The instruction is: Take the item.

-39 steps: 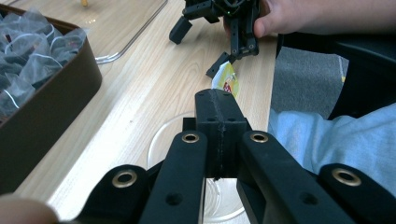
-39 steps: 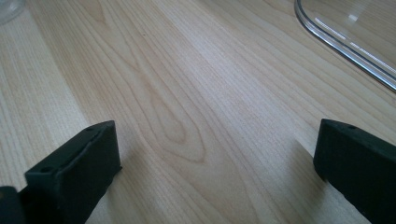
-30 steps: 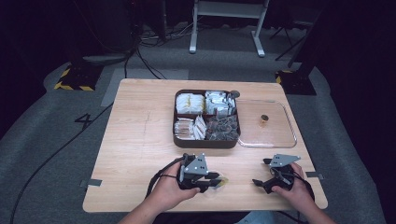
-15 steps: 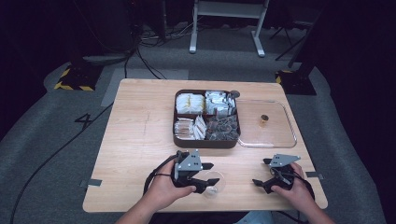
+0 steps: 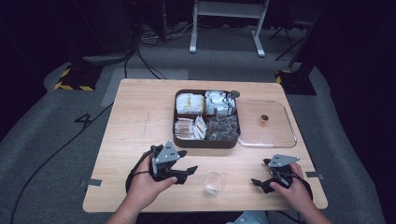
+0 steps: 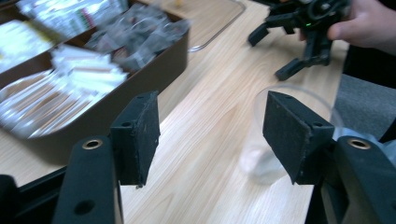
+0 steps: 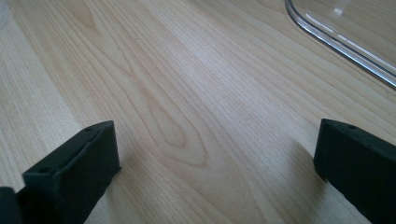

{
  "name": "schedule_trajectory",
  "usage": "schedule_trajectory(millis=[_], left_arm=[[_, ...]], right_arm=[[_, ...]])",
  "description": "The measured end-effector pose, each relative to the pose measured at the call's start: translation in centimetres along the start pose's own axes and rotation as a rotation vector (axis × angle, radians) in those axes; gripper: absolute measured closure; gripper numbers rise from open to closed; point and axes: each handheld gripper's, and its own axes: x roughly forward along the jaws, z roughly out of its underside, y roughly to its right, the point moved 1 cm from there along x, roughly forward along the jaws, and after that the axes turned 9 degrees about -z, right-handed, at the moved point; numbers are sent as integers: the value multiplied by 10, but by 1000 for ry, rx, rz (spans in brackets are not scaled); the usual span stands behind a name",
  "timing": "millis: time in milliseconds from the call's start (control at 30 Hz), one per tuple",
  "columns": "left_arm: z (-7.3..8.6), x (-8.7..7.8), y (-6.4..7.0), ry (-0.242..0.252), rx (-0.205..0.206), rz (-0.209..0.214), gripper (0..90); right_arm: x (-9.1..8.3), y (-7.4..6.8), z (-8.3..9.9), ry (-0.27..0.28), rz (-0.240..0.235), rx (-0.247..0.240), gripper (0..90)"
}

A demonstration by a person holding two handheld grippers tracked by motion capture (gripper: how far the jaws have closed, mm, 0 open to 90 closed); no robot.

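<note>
A small clear plastic cup [image 5: 213, 183] stands upright on the wooden table [image 5: 135, 135] near the front edge. My left gripper [image 5: 187, 173] is just left of it, open, with nothing between its jaws. In the left gripper view the cup [image 6: 261, 154] stands partly behind the right one of the fingers [image 6: 294, 130], and the left gripper [image 6: 210, 130] frames bare wood. My right gripper [image 5: 259, 175] rests open at the front right, apart from the cup. In the right gripper view the right gripper [image 7: 215, 158] is spread wide over bare table.
A dark divided box [image 5: 205, 143] of wrapped packets sits mid-table; its brown wall [image 6: 140, 88] is close to my left jaw. A clear lid [image 5: 271, 136] with a small brown knob [image 5: 264, 119] lies right of the box; its rim [image 7: 336, 44] is ahead of my right gripper.
My left gripper has let go of the cup and drawn back to the left. The cup now stands free on the table. The right gripper has stayed put.
</note>
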Motion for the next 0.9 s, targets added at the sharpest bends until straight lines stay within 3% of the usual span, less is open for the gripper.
schedule_trajectory(millis=[133, 267, 367, 733, 900], left_arm=[[10, -5, -12, -33, -6, -70, 349], [19, -10, -22, -45, -26, -97, 345], [28, -13, -30, -70, -17, -121, 337], [58, -15, -53, -151, -53, -140, 313], [72, -9, -65, -211, -96, -144, 291]], right_arm=[[0, 0, 0, 1, -2, 0, 1], [0, 0, 0, 1, -4, -2, 1], [1, 1, -1, 1, -9, -6, 2], [3, 4, -3, 3, -9, -7, 2], [3, 4, -3, 3, -10, -8, 2]])
